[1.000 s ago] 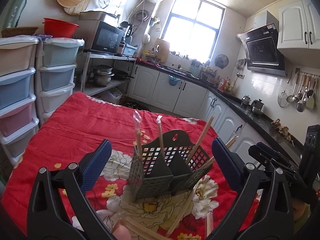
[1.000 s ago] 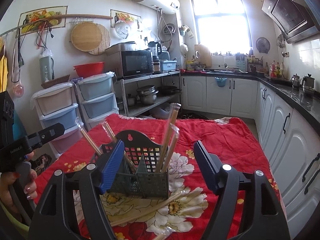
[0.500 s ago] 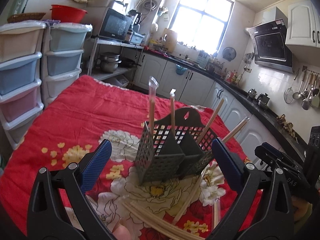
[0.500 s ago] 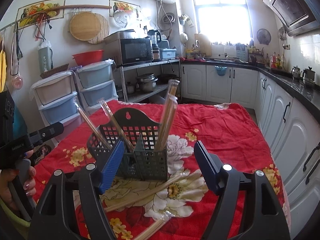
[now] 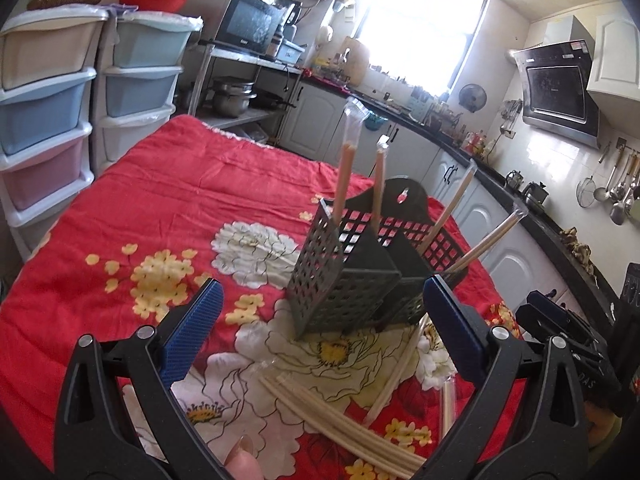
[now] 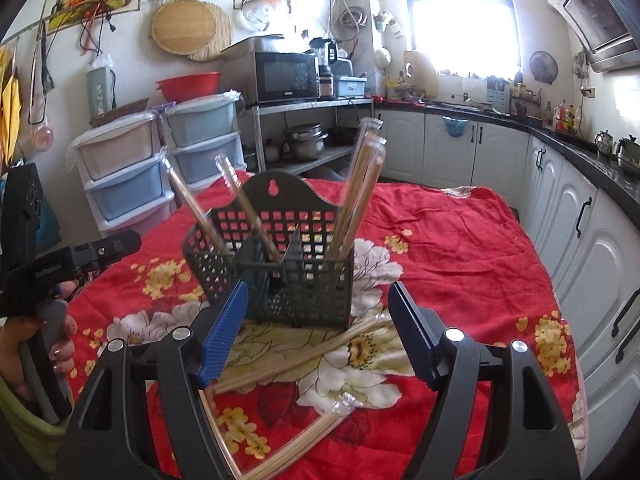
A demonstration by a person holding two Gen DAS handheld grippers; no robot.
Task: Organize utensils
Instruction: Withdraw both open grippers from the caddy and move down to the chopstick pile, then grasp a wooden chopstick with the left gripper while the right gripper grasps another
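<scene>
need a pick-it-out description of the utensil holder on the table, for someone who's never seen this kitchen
Find the table under the red floral cloth in the middle of the kitchen. Near its front stands the dark grey plastic utensil holder, a lattice-walled caddy with dividers and an arched back plate with a hanging hole. It is the only upright thing on the cloth: wrapped chopsticks stand in it, while other wrapped chopsticks lie flat in front.

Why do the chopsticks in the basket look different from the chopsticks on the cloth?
The chopsticks in the basket stand up, leaning against the sides of the dark basket; the chopsticks on the cloth lie flat on the red flowered cloth. The ones in the basket are spread over its compartments, while the ones on the cloth lie loose in front of it, pointing different ways. Both kinds are pale sticks, sealed in clear plastic sleeves.
</scene>
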